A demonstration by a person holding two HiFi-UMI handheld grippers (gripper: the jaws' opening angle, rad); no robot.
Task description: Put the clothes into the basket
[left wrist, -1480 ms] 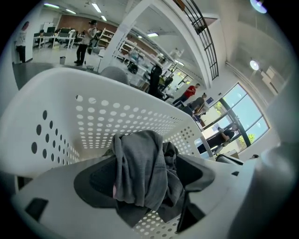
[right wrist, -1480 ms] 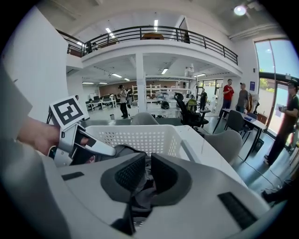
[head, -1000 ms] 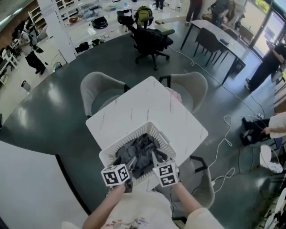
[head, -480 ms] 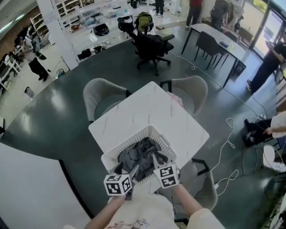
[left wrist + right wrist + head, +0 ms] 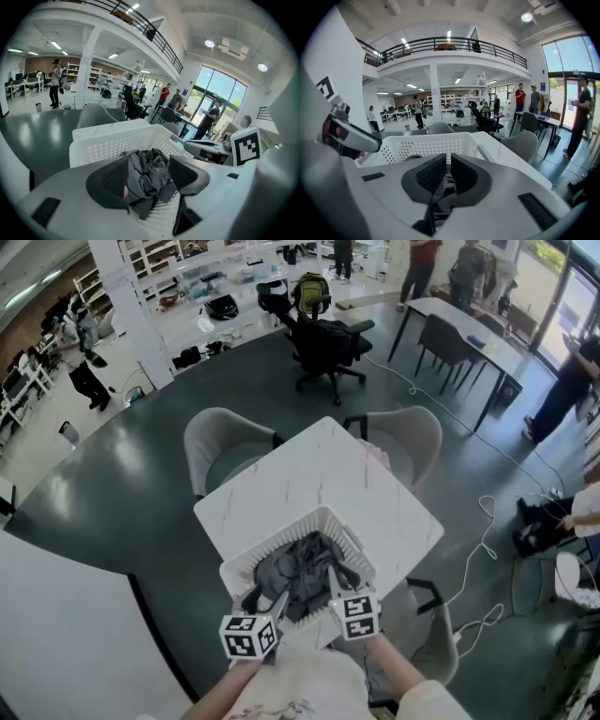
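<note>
At the near corner of the marbled white worktop, the left tongs stand apart over the near rim of the white perforated basket. Their jaws have just been closing, with the grey clothes bunched between them and lying against one pad. Just beside them, the right tongs are almost together, pinching a fold of the same clothes, which lie heaped in the basket. Beyond the worktop's far edges stand two grey chairs.
</note>
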